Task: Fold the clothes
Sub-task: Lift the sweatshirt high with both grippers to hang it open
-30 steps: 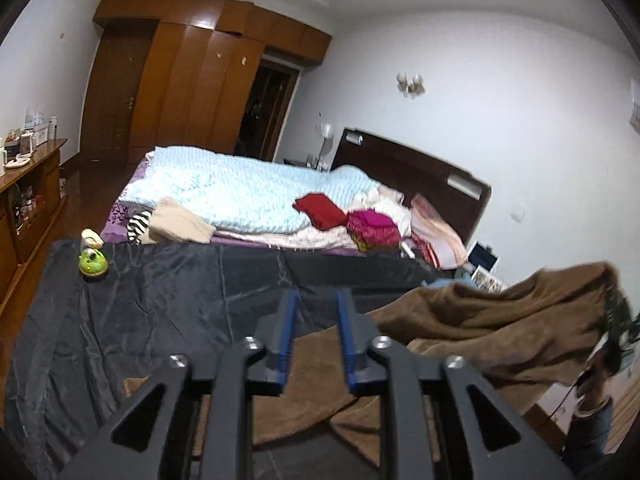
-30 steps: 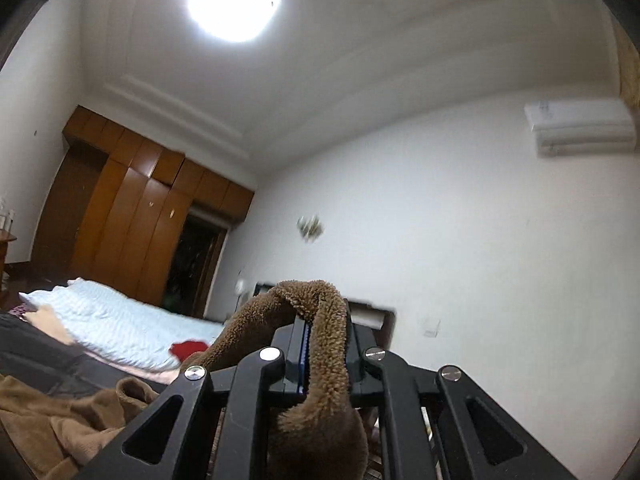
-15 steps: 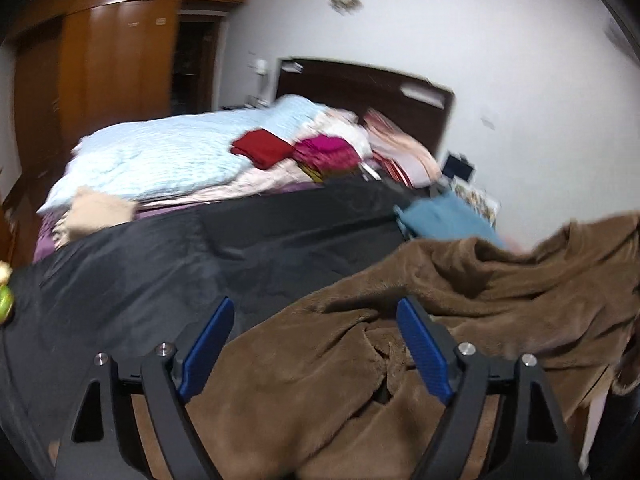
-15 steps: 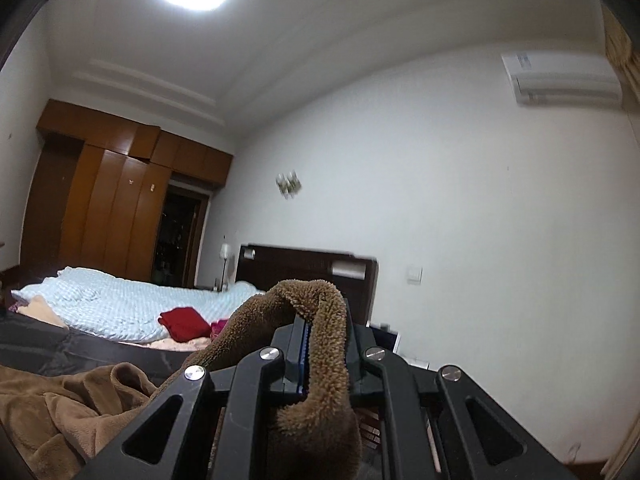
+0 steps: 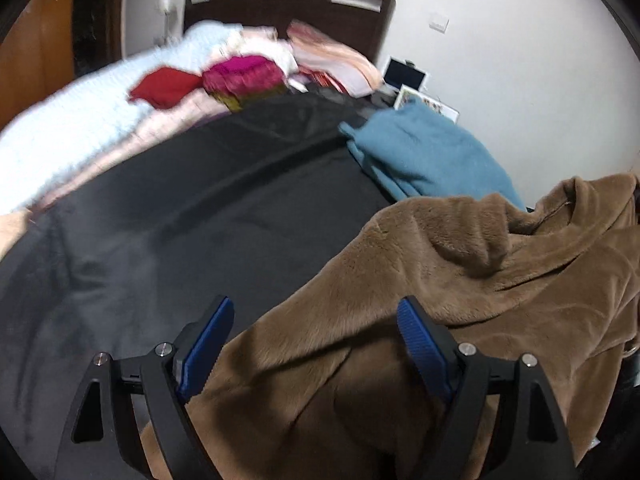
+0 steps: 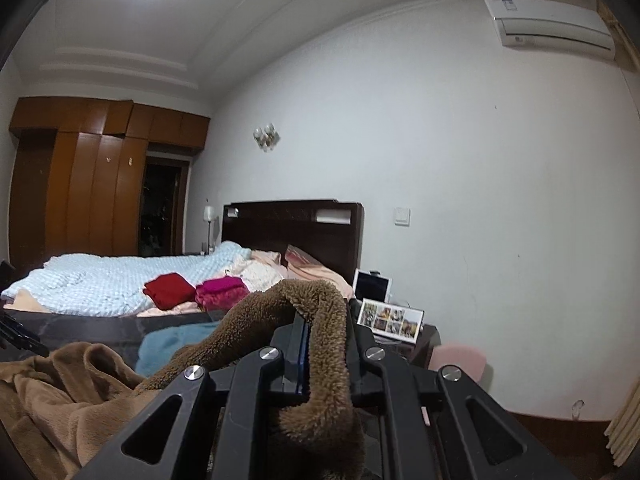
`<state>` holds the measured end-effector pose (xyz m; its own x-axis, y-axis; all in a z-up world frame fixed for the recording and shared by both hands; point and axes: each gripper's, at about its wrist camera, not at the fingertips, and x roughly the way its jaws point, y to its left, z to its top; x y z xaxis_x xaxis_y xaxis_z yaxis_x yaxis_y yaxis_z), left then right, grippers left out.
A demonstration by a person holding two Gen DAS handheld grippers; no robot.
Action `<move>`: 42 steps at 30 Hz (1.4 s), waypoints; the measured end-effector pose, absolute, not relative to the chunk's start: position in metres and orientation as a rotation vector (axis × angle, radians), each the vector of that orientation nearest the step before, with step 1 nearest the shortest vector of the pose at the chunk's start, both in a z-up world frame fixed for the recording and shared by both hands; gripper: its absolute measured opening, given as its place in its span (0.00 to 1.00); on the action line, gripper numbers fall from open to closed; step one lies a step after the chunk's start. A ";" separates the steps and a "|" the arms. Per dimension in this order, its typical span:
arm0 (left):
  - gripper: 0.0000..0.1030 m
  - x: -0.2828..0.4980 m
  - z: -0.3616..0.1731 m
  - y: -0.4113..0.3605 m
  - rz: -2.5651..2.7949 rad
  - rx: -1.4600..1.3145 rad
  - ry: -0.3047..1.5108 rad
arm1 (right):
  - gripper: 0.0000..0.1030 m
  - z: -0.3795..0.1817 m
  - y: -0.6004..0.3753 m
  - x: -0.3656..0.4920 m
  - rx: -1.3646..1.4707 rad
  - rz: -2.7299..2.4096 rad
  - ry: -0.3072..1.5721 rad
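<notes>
Fleece garment, brown (image 5: pixel 460 280), one item, part-spread on black sheet (image 5: pixel 200 220) over the near end of the bed.

Left to right, left wrist view:
- Black sheet: bare and smooth across the left and middle; free room there for laying the garment flat.
- Left gripper (image 5: pixel 316 340): jaws wide, nothing clamped. They have just been opening. Blue pads (image 5: pixel 208 340) stand either side of the garment's near left edge, above the pile and not pressing on it.
- Garment: heaped from near centre to far right, with loose folds and a raised hump near its far edge. Right end lifted off the sheet.
- Teal garment (image 5: pixel 424 156): lying beyond the brown one, at the sheet's far right; the two look to be touching or just apart, cannot tell which.

Right wrist view:
- Right gripper (image 6: pixel 320 344): clenched on a rolled edge of the brown garment, which loops over the jaws and hangs down the near side.

Handling, as judged:
- Soft, thick pile; limp, no stiffness, so it will sag between any two held points.
- Likely moderate weight for a garment; bulk will drag on the sheet.
- Pile grips well on ribbed pads; slipping unlikely if a doubled edge is pinched.
- Not fragile.

Where to take hold, as judged: left jaws on the hem or corner at the near left edge, opposite the right-hand grip, to pull the cloth taut before laying it flat.
</notes>
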<state>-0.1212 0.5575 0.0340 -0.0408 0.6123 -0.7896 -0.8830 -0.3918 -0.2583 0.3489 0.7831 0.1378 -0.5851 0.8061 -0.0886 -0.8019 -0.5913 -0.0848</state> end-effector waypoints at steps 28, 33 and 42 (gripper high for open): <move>0.10 -0.078 0.181 0.420 2.060 -0.766 -0.024 | 0.12 0.163 0.754 0.333 -0.098 2.294 -0.086; 0.10 -0.033 0.257 0.322 2.209 -0.503 -0.187 | 0.12 0.196 0.717 0.327 0.016 2.345 -0.180; 0.10 0.079 0.341 0.184 2.361 -0.080 -0.310 | 0.12 0.272 0.657 0.322 0.266 2.389 -0.254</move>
